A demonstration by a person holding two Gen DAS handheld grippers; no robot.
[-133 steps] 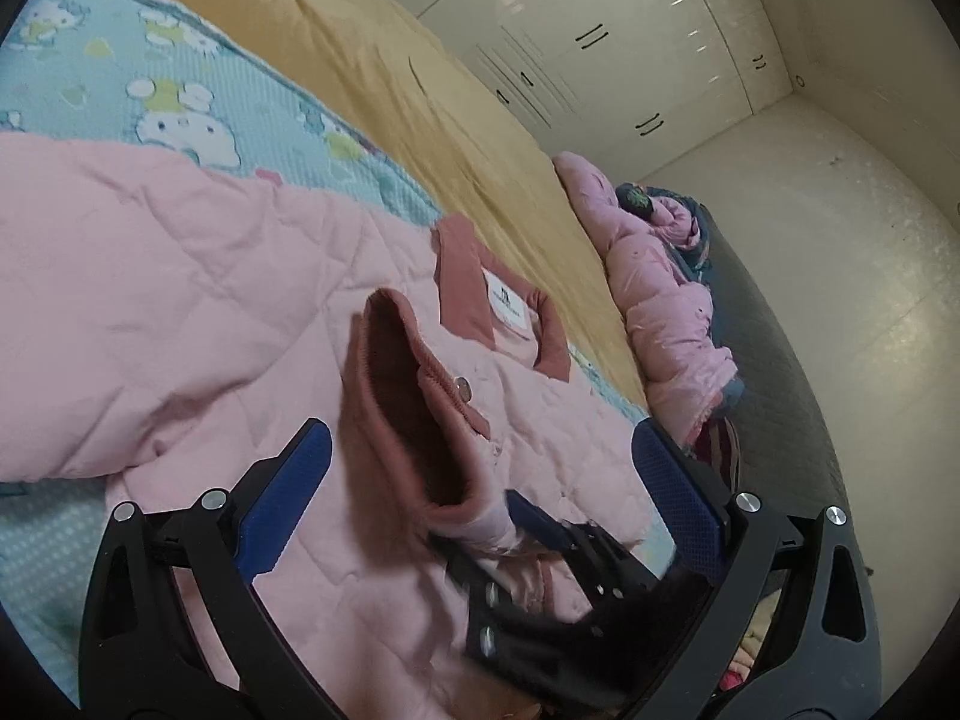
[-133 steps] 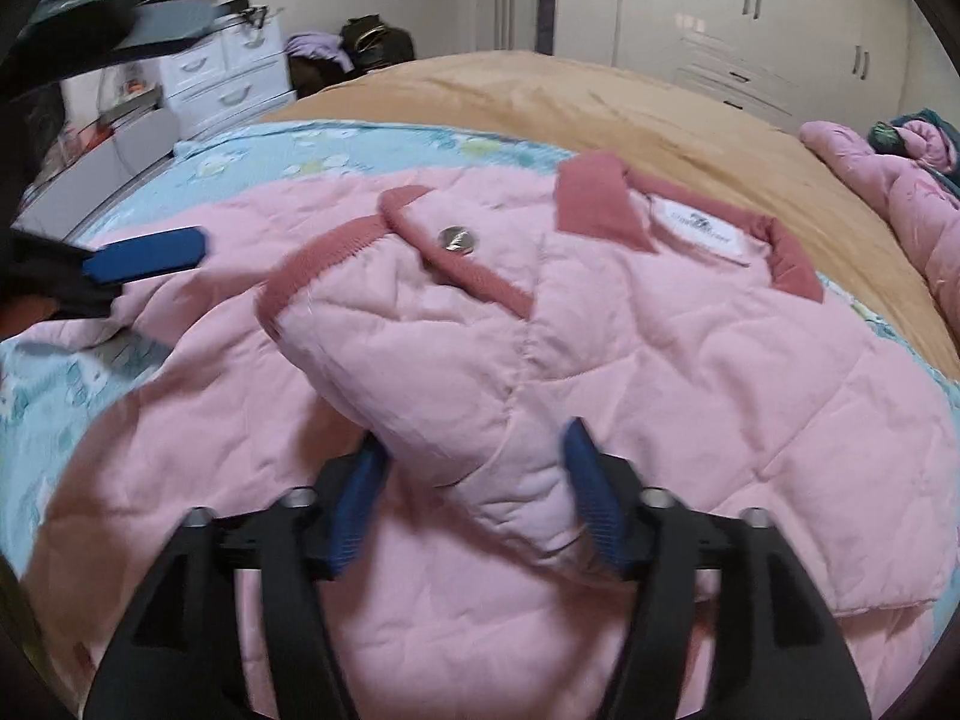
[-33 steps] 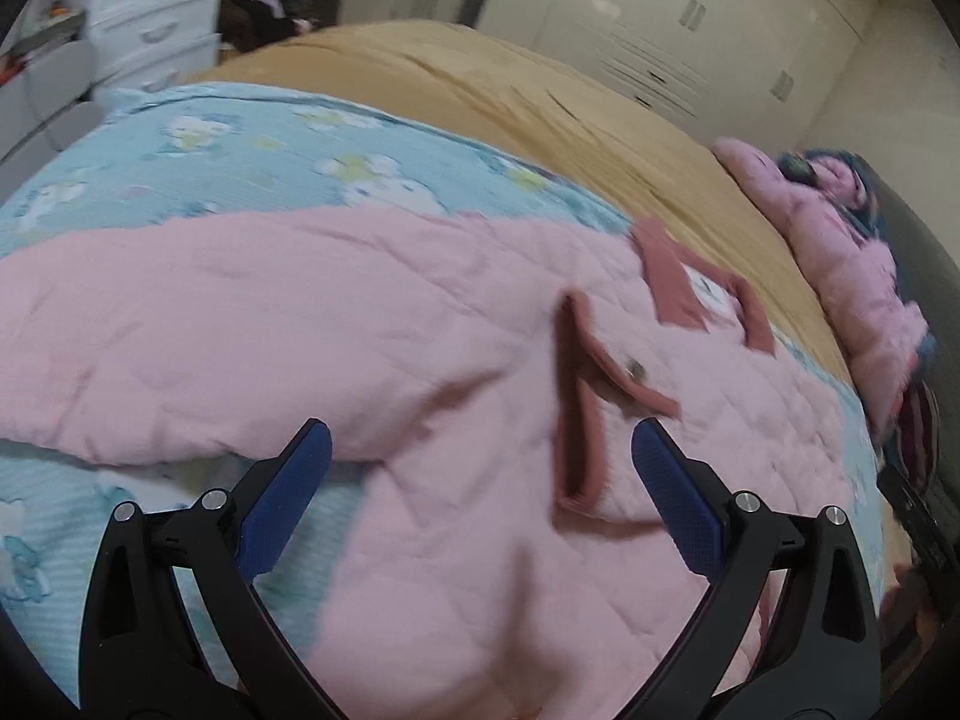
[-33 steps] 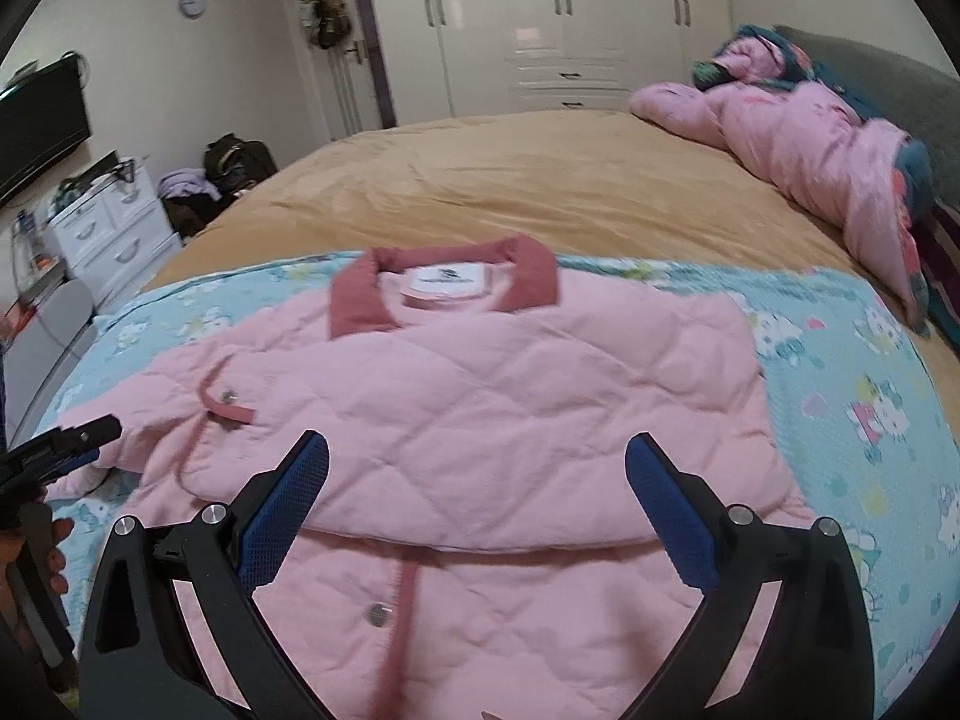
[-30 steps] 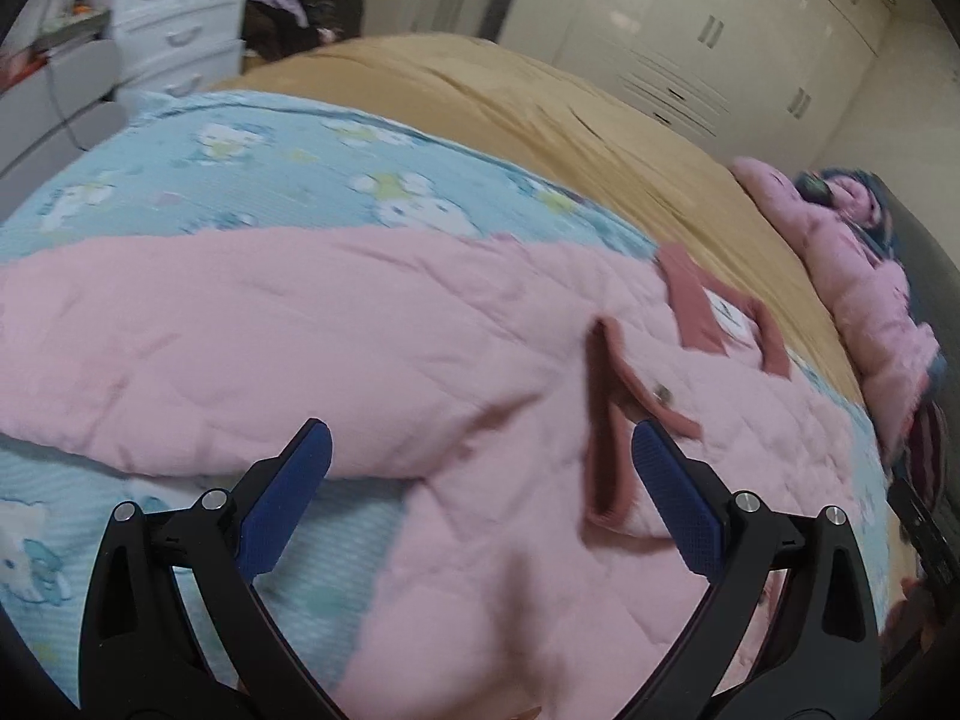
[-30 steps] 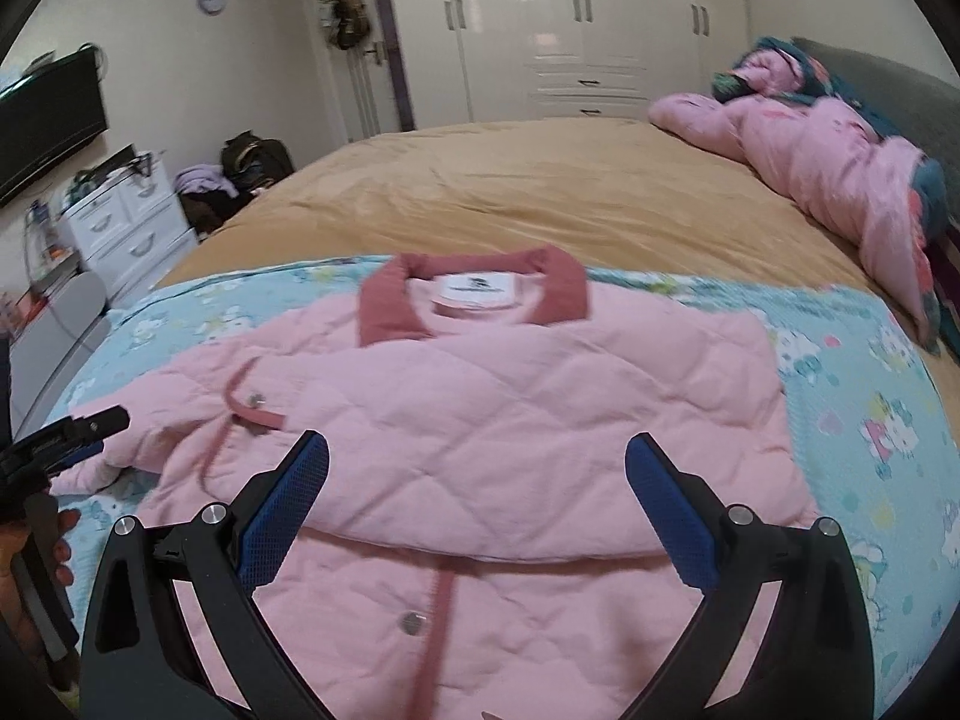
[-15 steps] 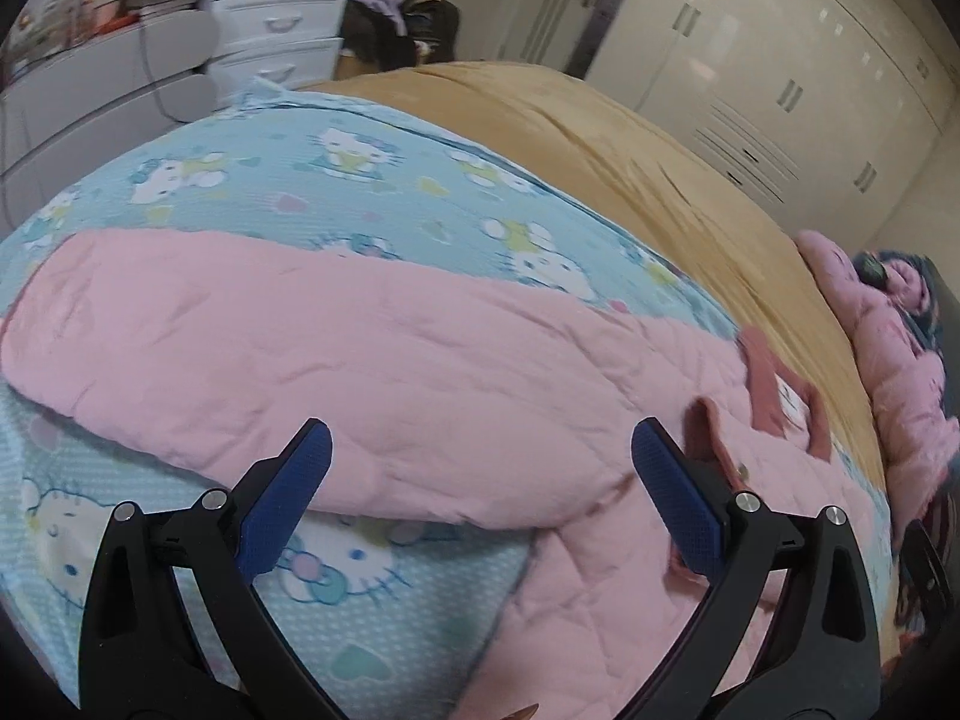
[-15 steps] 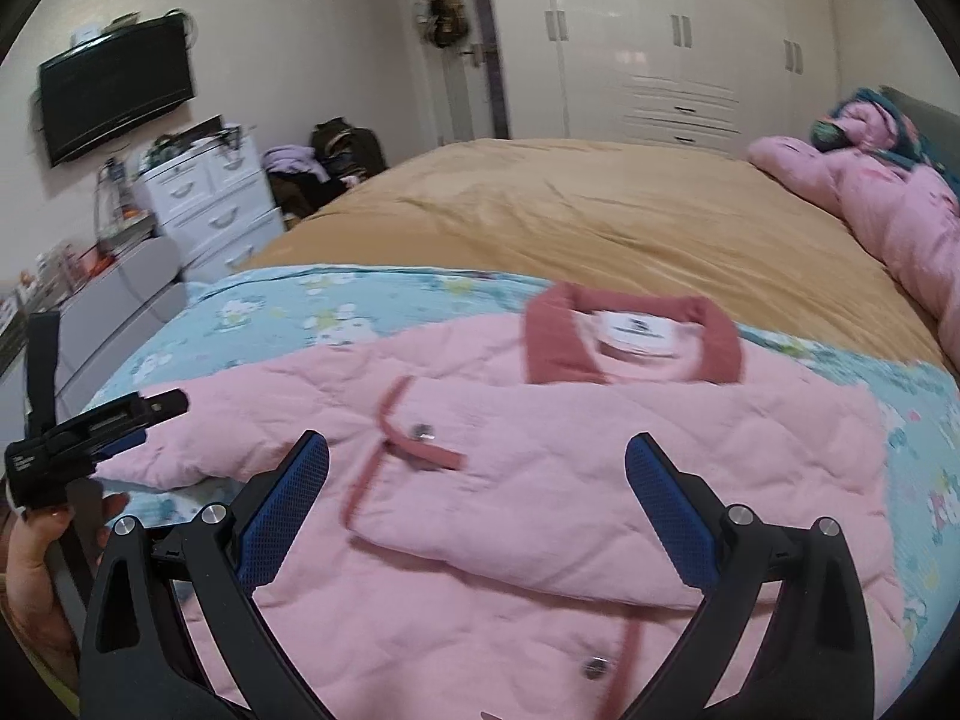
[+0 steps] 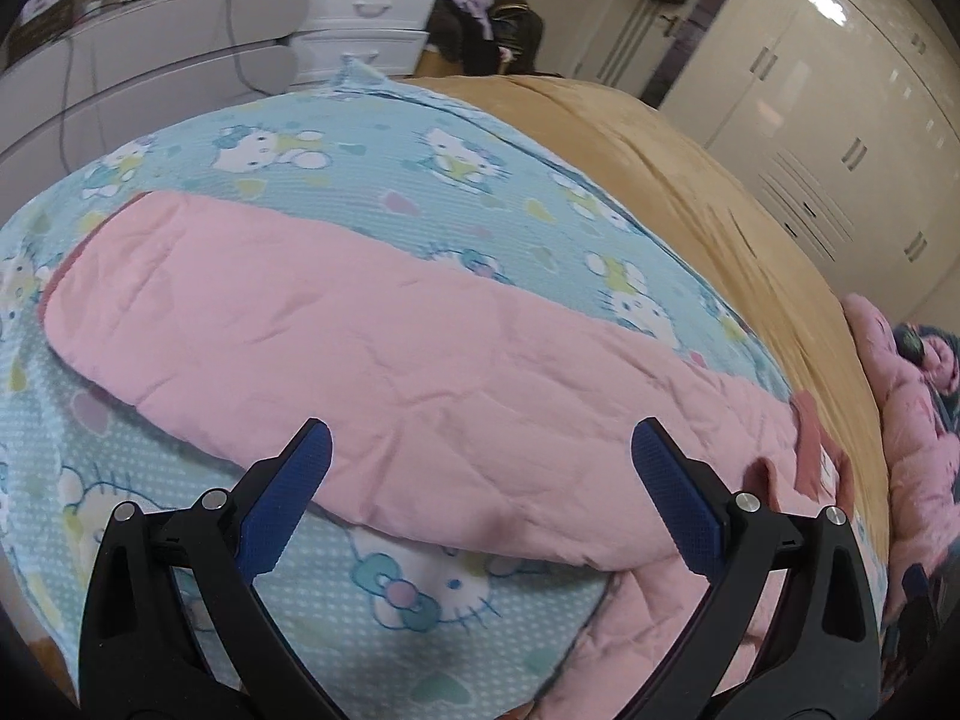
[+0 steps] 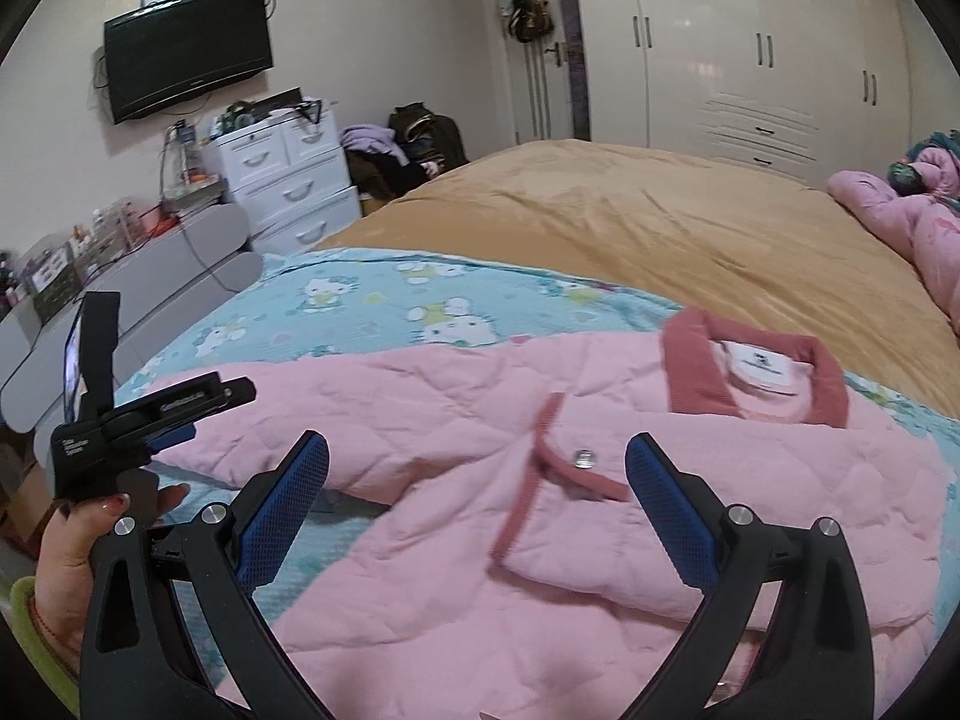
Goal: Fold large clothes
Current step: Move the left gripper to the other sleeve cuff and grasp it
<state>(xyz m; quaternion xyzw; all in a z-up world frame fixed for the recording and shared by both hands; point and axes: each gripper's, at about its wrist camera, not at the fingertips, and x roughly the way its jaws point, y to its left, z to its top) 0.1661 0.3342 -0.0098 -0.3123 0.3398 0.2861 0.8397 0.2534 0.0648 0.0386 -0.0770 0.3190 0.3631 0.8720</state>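
A pink quilted jacket (image 10: 600, 516) with a dark rose collar (image 10: 690, 372) lies flat on the bed. One sleeve is folded across its chest, cuff and snap (image 10: 582, 459) showing. The other sleeve (image 9: 336, 354) stretches out straight over the blue cartoon-cat sheet (image 9: 360, 180). My left gripper (image 9: 480, 498) hovers open above that sleeve's upper part, holding nothing. In the right wrist view the left gripper (image 10: 180, 414) is held in a hand (image 10: 78, 534) beside the sleeve's end. My right gripper (image 10: 477, 498) stands open above the jacket's chest, empty.
A tan blanket (image 10: 630, 228) covers the far half of the bed. Another pink jacket (image 10: 900, 222) is piled at the far right. White drawers (image 10: 288, 180), a grey desk (image 10: 138, 282), a wall TV (image 10: 186, 60) and white wardrobes (image 10: 750, 48) line the room.
The folded sleeve was let go and both grippers pulled back and swung left. The left gripper now looks along the outstretched sleeve; the right view has panned toward the drawers.
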